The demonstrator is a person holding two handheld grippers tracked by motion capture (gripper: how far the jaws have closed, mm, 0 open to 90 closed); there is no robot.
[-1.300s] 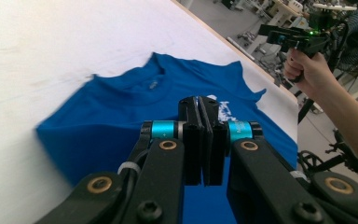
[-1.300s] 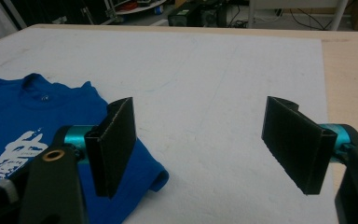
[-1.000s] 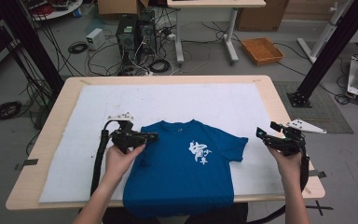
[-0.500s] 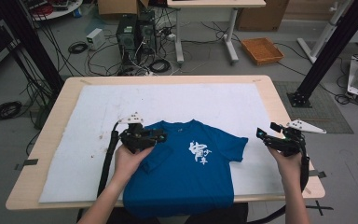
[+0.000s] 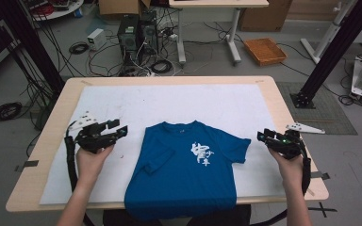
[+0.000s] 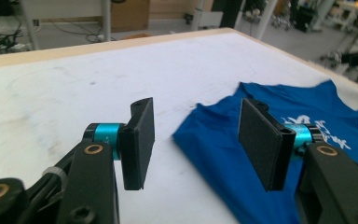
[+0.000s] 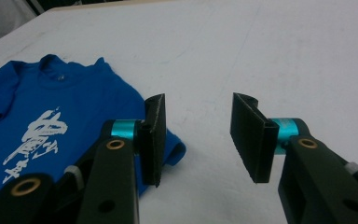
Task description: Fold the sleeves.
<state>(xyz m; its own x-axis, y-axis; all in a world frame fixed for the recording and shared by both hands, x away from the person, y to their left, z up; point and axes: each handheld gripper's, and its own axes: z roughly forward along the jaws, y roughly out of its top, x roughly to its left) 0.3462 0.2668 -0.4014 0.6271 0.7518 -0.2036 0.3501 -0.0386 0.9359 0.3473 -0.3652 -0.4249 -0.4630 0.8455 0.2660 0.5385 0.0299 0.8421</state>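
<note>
On the white mat point(image 5: 122, 183) that covers the wooden table point(image 5: 47, 134), a blue T-shirt point(image 5: 184, 181) lies flat, print up, collar pointing away from the person, its hem hanging over the near edge; the sleeve on the left side is already folded inward onto the chest, so the matching fold of the other sleeve looks to be the step in hand. To do it well, the right gripper point(image 5: 269, 137) should close on the tip of the outstretched right sleeve point(image 5: 238, 148), catch both layers of cloth, lift just clear of the mat and lay the sleeve across in a straight crease that mirrors the first; its jaws have just been closing yet stand apart, nothing between them, the sleeve cuff just beside one pad in the right gripper view. The left gripper point(image 5: 121, 128) hovers off the shirt's left edge; its jaws have just been opening and hold nothing. The hem is cut off below the table edge; the small collar label is probably too blurred to read.
</note>
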